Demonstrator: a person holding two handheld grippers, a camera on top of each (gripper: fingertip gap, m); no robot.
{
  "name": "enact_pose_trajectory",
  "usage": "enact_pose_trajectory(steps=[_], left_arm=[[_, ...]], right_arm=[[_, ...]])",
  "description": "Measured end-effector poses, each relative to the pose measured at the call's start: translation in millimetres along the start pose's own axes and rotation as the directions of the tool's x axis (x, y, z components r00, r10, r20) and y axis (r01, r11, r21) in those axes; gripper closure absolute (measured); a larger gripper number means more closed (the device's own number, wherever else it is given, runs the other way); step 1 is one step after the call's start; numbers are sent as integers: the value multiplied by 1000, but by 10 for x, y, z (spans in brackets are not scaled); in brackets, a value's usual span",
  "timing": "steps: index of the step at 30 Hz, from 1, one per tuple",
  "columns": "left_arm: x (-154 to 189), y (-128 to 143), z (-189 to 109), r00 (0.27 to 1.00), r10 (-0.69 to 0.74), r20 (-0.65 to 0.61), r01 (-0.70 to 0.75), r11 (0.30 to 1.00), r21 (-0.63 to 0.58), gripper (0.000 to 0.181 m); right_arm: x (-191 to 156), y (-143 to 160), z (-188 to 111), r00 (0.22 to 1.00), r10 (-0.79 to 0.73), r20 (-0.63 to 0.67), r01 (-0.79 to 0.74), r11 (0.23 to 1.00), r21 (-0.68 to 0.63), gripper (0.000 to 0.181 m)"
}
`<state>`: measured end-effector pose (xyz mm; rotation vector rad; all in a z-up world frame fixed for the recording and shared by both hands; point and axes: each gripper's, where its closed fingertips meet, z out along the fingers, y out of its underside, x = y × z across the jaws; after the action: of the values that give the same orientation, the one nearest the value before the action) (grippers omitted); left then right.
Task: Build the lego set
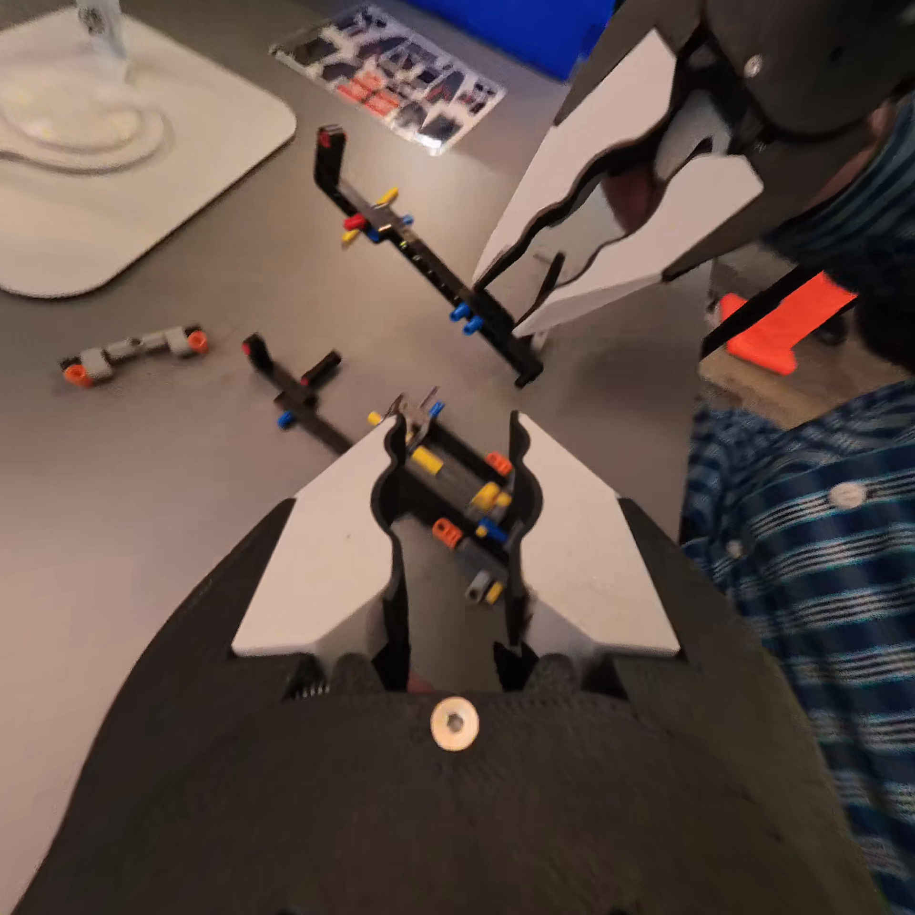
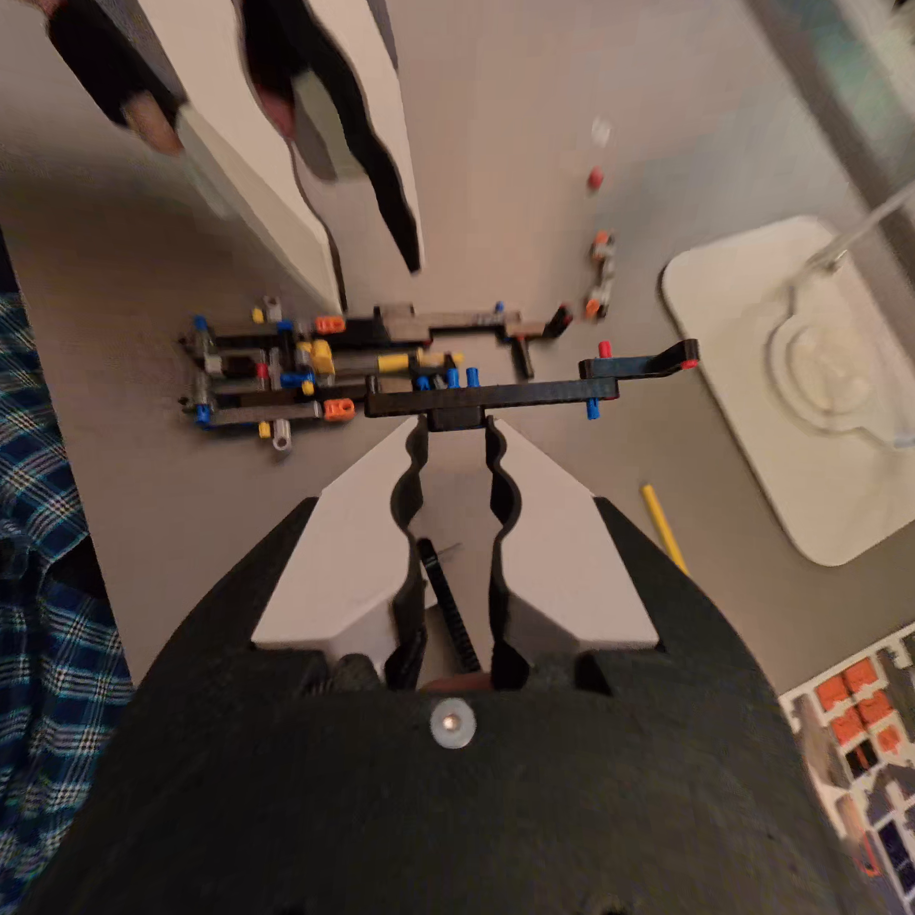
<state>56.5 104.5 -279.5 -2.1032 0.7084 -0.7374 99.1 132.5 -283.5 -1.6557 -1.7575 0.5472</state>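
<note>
The lego chassis (image 1: pixel 460 495), a black frame with yellow, orange and blue pins, lies on the grey table (image 1: pixel 198 520). It also shows in the right wrist view (image 2: pixel 277 371). A black arm (image 1: pixel 292 386) sticks out from its far end. My left gripper (image 1: pixel 455 421) is open and hovers over the chassis, which shows between its fingers. My right gripper (image 2: pixel 455 421) is shut on a long black beam (image 2: pixel 495 396) with blue and red pins and holds it beside the chassis. This beam (image 1: pixel 396 232) and the right gripper (image 1: pixel 500 307) also show in the left wrist view.
A small grey and orange piece (image 1: pixel 133 351) lies to the left. A white stand base (image 1: pixel 124 163), a sticker sheet (image 1: pixel 391 84), a yellow rod (image 2: pixel 663 530), a black toothed rod (image 2: pixel 445 599) and a small red piece (image 2: pixel 595 177) lie around. A person in a plaid shirt (image 1: pixel 817 594) sits close. One gripper's finger ends stand about 6 cm off the other's. My right gripper's tips are some 9 cm from the black toothed rod (image 2: pixel 445 599).
</note>
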Motion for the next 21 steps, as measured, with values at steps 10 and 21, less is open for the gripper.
enact_pose_trajectory(steps=[10, 21], left_arm=[[447, -460, 4, 936, -203, -287, 257, 952, 163, 169], [467, -664, -206, 892, -180, -415, 323, 895, 307, 176]], right_arm=[[-56, -557, -297, 984, -137, -117, 160, 962, 222, 161], [-53, -840, -566, 959, 177, 219, -259, 861, 437, 156]])
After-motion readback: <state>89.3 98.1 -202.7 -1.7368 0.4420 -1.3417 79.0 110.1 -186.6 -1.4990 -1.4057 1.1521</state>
